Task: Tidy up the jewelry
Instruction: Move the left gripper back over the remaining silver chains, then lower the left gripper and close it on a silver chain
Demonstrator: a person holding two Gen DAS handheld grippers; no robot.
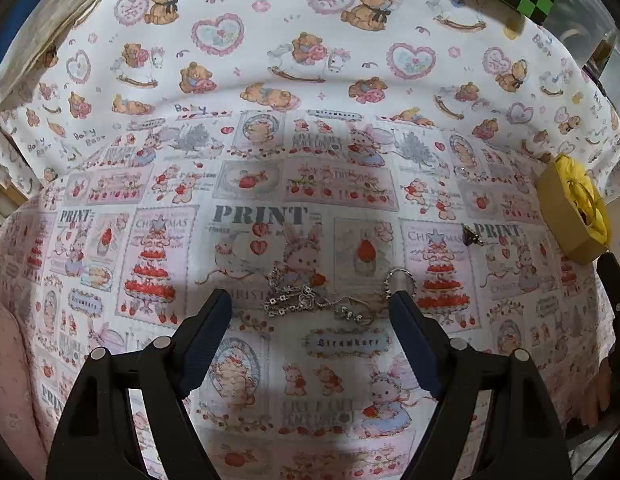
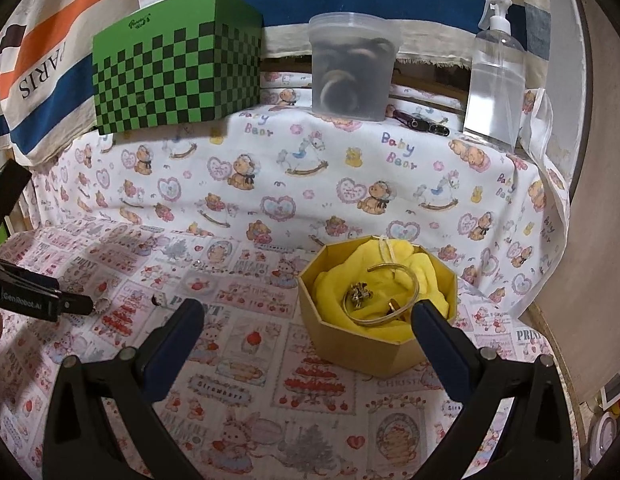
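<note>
- Jewelry is in two places: a tangle of silver chains (image 1: 306, 298) lies on the printed cloth (image 1: 270, 184) between the fingers of the left gripper (image 1: 310, 300); gold pieces, among them a gold bangle (image 2: 384, 294), already rest in the octagonal box (image 2: 374, 336)
- left gripper stands wide and holds nothing, its jaws straddling the chains, tips apparently near the cloth; a small ring (image 1: 400, 276) sits just by the right-hand finger
- right gripper (image 2: 308, 316) also wide and empty, poised before the box
- to do the pick well, I judge: lower until the pads bracket the densest knot of links; close slowly so loose strands gather rather than slip out; lift straight so nothing snags the fabric
- chains are fine, limp, glinting; cloth is soft and matte; the box looks like stiff card, lined with crumpled yellow fabric (image 2: 390, 264)
- a small dark piece (image 1: 472, 236) lies apart, nearer the box
</note>
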